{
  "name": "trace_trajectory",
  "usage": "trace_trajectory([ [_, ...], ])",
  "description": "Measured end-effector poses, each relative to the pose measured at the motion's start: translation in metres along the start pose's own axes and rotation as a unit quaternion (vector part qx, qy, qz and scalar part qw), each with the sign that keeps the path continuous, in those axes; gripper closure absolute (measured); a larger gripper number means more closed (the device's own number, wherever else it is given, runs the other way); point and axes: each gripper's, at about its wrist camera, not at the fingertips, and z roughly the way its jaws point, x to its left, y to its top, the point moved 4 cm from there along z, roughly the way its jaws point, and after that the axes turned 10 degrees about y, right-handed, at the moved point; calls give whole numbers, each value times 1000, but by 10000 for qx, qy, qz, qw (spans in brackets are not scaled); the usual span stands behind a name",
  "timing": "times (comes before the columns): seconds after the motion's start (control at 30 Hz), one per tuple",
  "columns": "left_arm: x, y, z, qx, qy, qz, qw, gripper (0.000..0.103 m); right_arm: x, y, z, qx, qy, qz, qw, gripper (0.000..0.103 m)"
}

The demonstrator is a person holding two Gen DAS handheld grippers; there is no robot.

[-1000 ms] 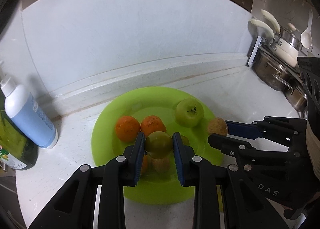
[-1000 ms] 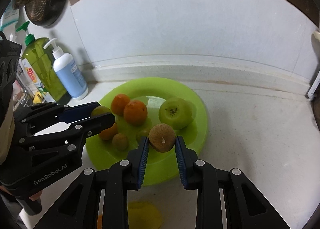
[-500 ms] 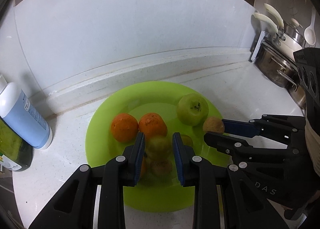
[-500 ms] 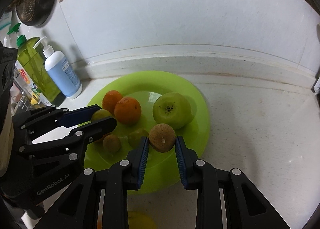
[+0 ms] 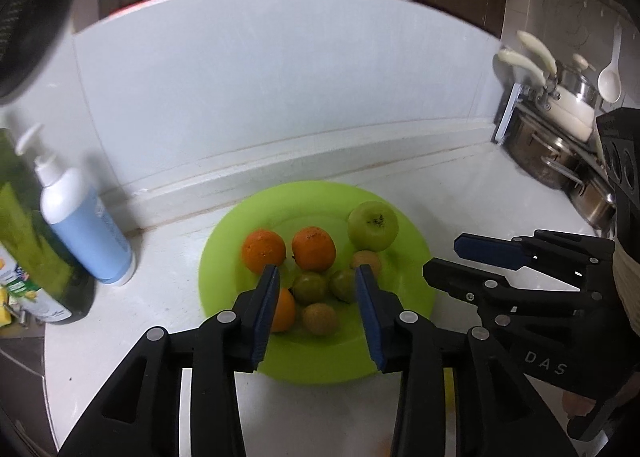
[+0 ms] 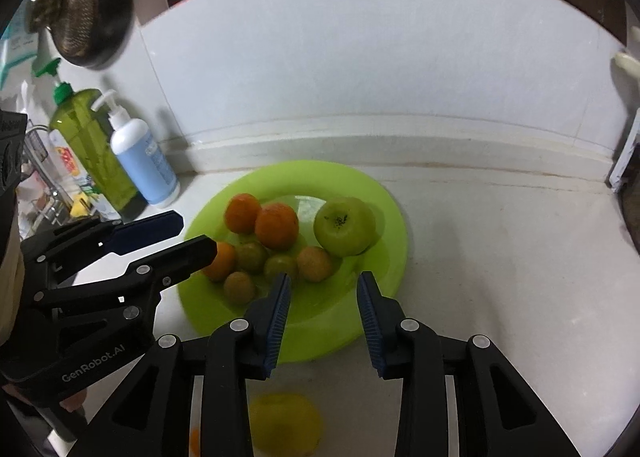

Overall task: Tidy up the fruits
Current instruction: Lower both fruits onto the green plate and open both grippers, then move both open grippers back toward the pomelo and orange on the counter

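lime-green plastic plate (image 6: 360,181) sits on the pale counter (image 6: 500,257) near the back wall, and it carries the gathered fruit: a green apple (image 6: 345,226) at the far right, two oranges (image 6: 277,226) to its left, a third orange (image 6: 222,262) partly behind the left gripper's finger, and a cluster of small green and brownish fruits (image 6: 280,266) in the middle. both tongs hover above the plate's near half with nothing between the pads; the jaws of the left gripper (image 5: 316,293) and the right gripper (image 6: 323,297) are spreading apart, so this looks like the release step of a drop-off onto the plate.

a blurred yellow fruit (image 6: 285,423) lies on the counter just in front of the plate, under the right gripper, with a sliver of something orange beside it. judging by that, the next move calls for drawing back from the plate, lowering over the yellow fruit and closing gently on its rounded sides so it does not roll.

both grippers point steeply down toward the plate, side by side, the left one reaching in from the soap bottle (image 6: 142,161) side.
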Motion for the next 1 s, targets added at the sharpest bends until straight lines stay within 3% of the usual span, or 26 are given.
trace_trajectory([
  [0.23,4,-6,-44,-295,68,-92,9995,47,15,-2,-42,-395,-84,-155,9991,45],
  [0.4,5,-17,-67,-353,147,-113,9992,42,23,-10,-62,-502,-139,-268,9983,36],
  [0.83,-5,-59,-100,-553,275,16,9981,36,36,-45,-78,-426,-84,-391,9983,35],
  [1.0,-9,-77,-103,-463,194,76,9987,36,44,-62,-80,-375,-149,-654,9970,35],
])
